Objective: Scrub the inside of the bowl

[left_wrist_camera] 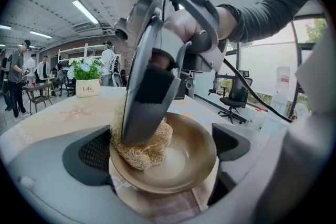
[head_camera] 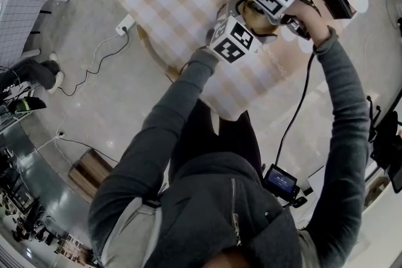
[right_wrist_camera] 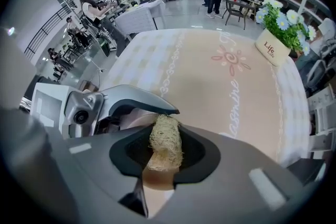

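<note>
- The table [head_camera: 188,3] is seen in the head view from 11 to 2 o'clock.
- The bowl [left_wrist_camera: 189,165] is held upright over the table, gripped between the left gripper's [left_wrist_camera: 165,157] jaws, which are closed against its two sides.
- The scrubber [left_wrist_camera: 144,150] is clamped in the right gripper's [right_wrist_camera: 165,153] narrowed jaws and pressed inside the bowl at 9 o'clock.

"Life" on the white flower pot [right_wrist_camera: 273,46]
</note>
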A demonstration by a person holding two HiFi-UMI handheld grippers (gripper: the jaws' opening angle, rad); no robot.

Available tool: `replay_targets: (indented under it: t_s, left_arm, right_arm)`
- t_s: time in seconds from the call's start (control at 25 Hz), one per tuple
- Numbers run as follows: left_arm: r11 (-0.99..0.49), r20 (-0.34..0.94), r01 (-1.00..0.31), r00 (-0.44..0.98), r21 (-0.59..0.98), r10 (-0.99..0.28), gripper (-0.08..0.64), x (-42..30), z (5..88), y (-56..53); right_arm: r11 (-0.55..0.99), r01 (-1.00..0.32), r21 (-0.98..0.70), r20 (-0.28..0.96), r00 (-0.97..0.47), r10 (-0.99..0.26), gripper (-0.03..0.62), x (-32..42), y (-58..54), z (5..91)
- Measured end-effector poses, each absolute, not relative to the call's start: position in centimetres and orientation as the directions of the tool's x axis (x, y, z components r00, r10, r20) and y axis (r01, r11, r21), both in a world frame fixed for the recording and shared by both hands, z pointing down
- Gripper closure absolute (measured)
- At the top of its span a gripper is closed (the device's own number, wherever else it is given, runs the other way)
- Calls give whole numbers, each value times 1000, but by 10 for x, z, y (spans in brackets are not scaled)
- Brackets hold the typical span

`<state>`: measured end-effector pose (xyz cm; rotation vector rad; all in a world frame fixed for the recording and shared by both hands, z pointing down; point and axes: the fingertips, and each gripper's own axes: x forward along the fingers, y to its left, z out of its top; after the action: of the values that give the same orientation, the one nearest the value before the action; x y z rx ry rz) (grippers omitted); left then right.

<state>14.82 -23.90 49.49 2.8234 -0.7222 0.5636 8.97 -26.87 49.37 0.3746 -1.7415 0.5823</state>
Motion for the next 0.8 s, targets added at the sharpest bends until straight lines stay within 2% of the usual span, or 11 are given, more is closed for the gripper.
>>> replay_targets:
  t_s: [0.8]
  left_arm:
    - [-866, 404, -494, 809, 75, -427, -25, 148, 498, -239]
  right_arm:
    - [810, -574, -120, 974, -228, -17, 492, 107, -275, 493]
